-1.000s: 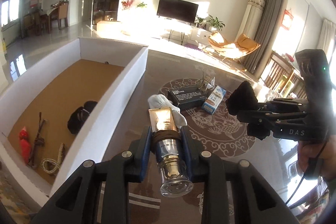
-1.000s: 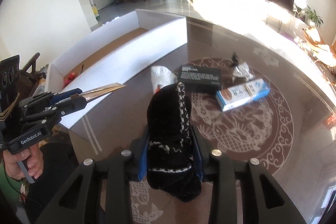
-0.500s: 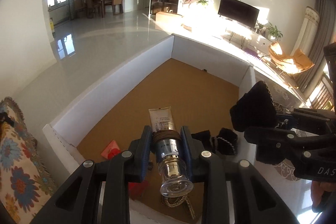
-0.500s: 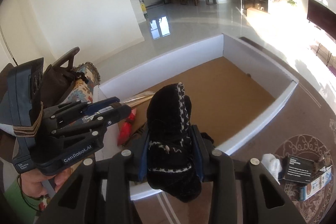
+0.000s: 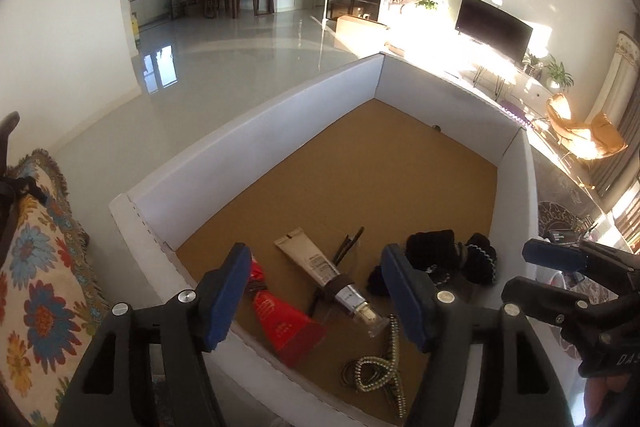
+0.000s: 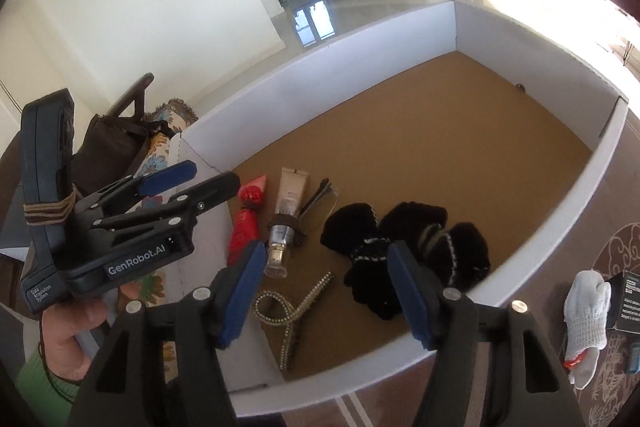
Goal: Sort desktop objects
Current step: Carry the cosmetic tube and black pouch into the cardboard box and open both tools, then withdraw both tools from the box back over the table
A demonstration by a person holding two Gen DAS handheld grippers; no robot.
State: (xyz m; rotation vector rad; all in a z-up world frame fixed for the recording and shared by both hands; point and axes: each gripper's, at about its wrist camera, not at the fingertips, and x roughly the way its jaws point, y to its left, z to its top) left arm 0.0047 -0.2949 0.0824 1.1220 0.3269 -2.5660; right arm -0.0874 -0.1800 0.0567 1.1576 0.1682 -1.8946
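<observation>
Brown corkboard lines the floor of the white-walled box [image 5: 256, 131], where the sorted things are gathered at the near end: a cream tube [image 5: 320, 269] with a clear cap, a red pouch [image 5: 280, 319], a beaded hair clip [image 5: 376, 367], a dark clip [image 5: 346, 245] and black knitted gloves [image 6: 404, 247]. The left gripper [image 5: 316, 301] is held above the tube with its jaws spread wide and nothing between them; the right gripper [image 6: 326, 295] is likewise parted and empty over the gloves. The drop-off step is judged complete. What remains is seen outside the box on the dark patterned table [image 6: 616, 247]: a white glove [image 6: 586, 311] beside a black box [image 6: 626, 301], so a reach back across the box wall is called for next. A sunlit living room with glossy pale flooring lies beyond.
</observation>
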